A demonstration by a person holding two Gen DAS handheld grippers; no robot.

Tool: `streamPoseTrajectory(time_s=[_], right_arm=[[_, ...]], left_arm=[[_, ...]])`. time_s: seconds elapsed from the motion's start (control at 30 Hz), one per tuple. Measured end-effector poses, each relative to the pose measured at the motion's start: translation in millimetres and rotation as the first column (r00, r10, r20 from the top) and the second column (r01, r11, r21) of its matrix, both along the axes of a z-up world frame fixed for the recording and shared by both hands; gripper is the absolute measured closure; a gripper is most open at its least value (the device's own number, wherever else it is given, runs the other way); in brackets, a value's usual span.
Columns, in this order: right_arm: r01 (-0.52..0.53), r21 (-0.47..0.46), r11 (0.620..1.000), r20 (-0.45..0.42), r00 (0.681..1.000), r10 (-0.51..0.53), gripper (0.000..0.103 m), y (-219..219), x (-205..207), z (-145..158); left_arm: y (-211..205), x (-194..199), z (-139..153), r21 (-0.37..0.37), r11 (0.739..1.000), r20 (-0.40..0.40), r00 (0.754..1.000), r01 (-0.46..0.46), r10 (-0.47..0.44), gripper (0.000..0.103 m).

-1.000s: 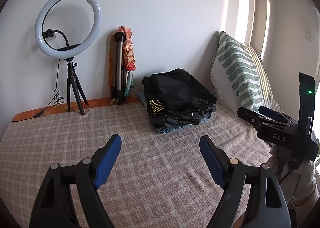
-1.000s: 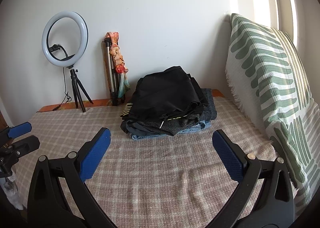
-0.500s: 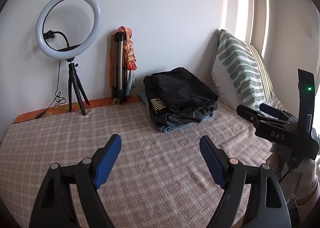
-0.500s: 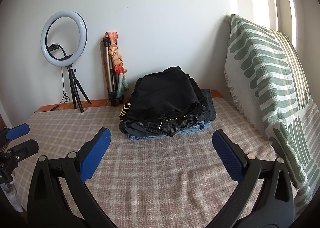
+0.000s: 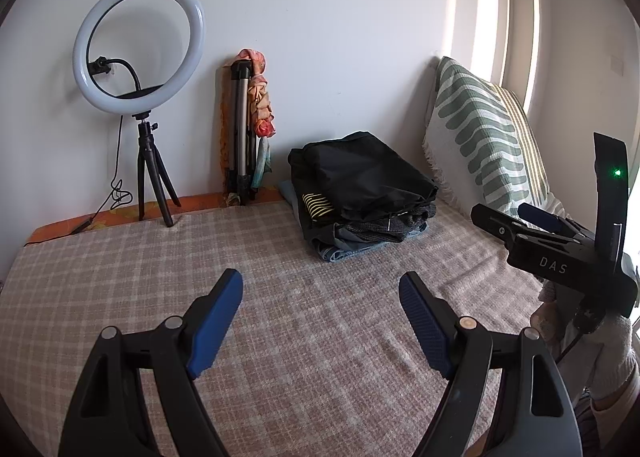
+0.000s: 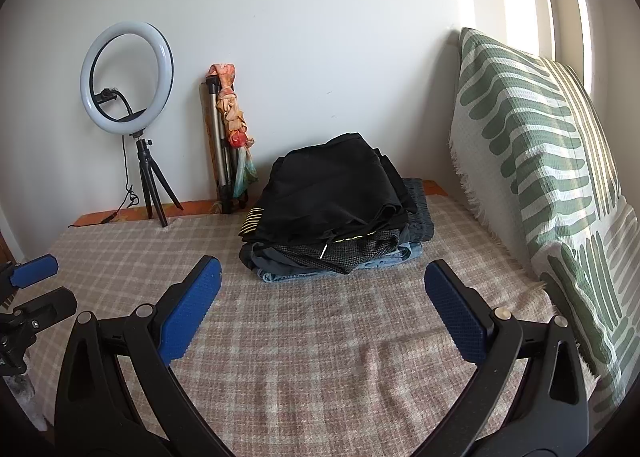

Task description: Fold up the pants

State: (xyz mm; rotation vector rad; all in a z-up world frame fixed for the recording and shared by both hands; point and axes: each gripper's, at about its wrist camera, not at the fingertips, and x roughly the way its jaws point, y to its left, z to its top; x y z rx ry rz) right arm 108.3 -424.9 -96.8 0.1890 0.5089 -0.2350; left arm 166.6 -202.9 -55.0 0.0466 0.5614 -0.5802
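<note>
Left gripper [image 5: 321, 297] and right gripper [image 6: 322, 289]: jaws spread wide, holding nothing, above the checked blanket [image 5: 280, 321]. Ahead of both lies the stack of folded pants [image 6: 332, 213]; black garments on top hide most of the lower layers, so their number cannot be told. The right gripper's body, at the left view's edge, reads "DAS". Beyond: ring light [image 5: 138, 45], striped cushion [image 6: 540, 161].

Beige-and-brown plaid blanket [image 6: 320, 357]. On it, black pants [image 6: 332, 189] top a stack over grey mesh and blue denim. Right of the stack, a white pillow [image 6: 532, 161] with green stripes. Blue gripper pads [image 5: 218, 321].
</note>
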Motion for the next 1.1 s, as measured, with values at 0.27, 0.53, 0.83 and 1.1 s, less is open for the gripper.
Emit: streamPoseTrajectory(time_s=[0.27,0.53,0.83,1.1], right_arm=[[0.001,0.003,1.0,0.001,1.0,-0.001,0.0,-0.3,-0.5,0.2],[0.0,0.0,1.0,0.0,1.0,0.0,0.0,-0.4,-0.7,0.2],[0.003,0.002,1.0,0.002,1.0,-0.003,0.0,0.1,-1.3,1.1],[0.006,0.002,1.0,0.002,1.0,-0.006,0.0,0.5,-2.2,1.7]], left_arm=[[1.2,-1.0,0.6,-0.004,1.0,0.0,1.0,0.0,0.0,0.024],[-1.9,-2.6,2.5,-0.009,1.0,0.0,1.0,0.008,-0.008,0.024],[-4.1,-4.2,3.2,-0.01,1.0,0.001,1.0,0.013,-0.013,0.024],[-4.5,-5.0,3.9,-0.009,1.0,0.004,1.0,0.015,-0.015,0.024]])
